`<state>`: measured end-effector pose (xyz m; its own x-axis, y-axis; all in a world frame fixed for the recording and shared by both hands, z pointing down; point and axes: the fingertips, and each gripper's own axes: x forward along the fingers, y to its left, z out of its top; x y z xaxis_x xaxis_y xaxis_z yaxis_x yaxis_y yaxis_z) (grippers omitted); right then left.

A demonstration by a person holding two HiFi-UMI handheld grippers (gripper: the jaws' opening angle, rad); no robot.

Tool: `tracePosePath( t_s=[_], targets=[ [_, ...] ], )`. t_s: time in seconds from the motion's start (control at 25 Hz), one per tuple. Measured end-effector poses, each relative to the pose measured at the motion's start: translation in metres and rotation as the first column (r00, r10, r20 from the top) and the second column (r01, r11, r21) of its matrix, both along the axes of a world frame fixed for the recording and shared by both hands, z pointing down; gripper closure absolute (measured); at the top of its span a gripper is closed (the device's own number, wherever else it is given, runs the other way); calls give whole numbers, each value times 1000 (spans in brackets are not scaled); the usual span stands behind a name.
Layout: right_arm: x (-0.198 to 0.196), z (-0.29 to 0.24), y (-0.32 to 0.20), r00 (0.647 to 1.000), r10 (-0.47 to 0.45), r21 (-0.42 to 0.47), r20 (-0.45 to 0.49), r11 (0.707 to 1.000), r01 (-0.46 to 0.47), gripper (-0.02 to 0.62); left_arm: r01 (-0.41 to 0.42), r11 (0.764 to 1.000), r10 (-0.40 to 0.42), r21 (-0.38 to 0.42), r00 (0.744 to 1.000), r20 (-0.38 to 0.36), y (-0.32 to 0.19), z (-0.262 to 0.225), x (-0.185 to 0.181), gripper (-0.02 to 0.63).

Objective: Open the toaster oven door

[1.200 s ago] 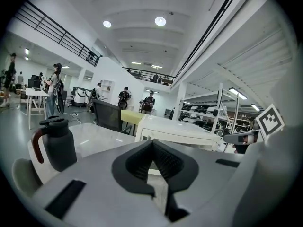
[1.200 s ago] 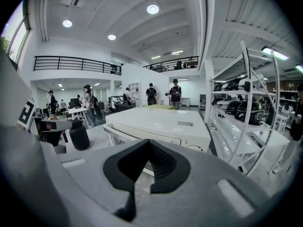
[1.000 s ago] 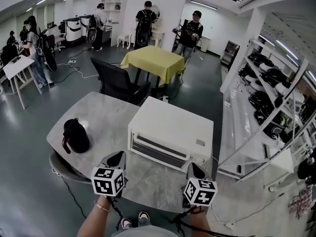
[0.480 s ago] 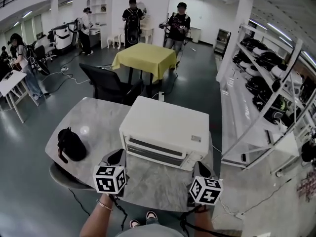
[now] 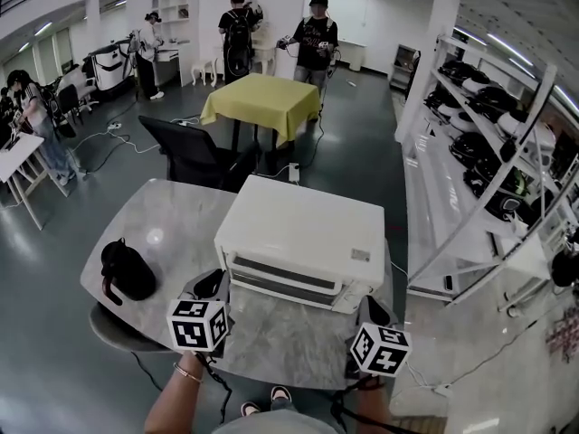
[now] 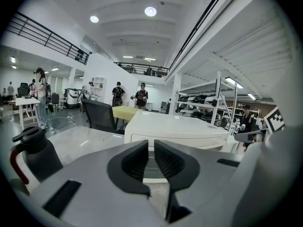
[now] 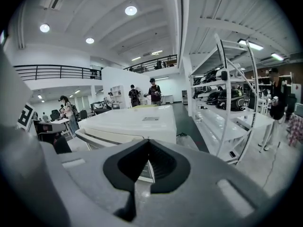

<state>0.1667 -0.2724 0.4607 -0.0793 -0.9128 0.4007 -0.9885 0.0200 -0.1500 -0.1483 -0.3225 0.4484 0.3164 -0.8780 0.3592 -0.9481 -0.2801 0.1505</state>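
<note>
A white toaster oven [image 5: 298,233] stands on the grey marble table [image 5: 172,220], its front door [image 5: 282,280] closed and facing me. My left gripper [image 5: 210,286] sits just off the oven's front left corner, shut down to a thin slit with nothing in it. In the left gripper view the oven [image 6: 175,129] fills the space just past the gripper's [image 6: 151,157] tips. My right gripper [image 5: 375,310] is shut and empty near the front right corner. The right gripper view has the oven [image 7: 130,122] to the left beyond the closed gripper [image 7: 149,150].
A black kettle [image 5: 127,271] stands on the table's left part, also close by as the kettle [image 6: 35,152]. Behind the table are a black chair [image 5: 194,156] and a yellow-clothed table [image 5: 258,102]. White shelving [image 5: 488,152] runs along the right. People stand far back.
Both grippers have closed in on the oven's front; the left now sits by its front left corner, the right by its front right corner. The door stays closed.
</note>
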Motion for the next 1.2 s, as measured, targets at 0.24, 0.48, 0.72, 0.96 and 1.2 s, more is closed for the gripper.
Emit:
tracePosePath(
  t_s=[0.24,0.48,0.72,0.96,1.2],
  targets=[
    [4,2,-4,1000,16,-10,-2,1000,-16,591,-13,1000,13,-13,1000,3,-12,4,-1,506],
    [8,3,-8,1000,24,-17,-8,1000,-24,590,-33,998,34,-52,999,20,-28,9,0,472],
    [12,5,-10,999,34,-25,-9,999,-34,591,-58,990,63,-126,997,38,-49,17,-1,469],
    [22,12,-11,998,56,-39,-2,998,-56,589,-75,980,90,-186,993,71,-63,25,0,469],
    [28,12,-16,998,68,-42,0,997,-68,591,-73,970,94,-232,992,81,-71,32,4,469]
  ],
)
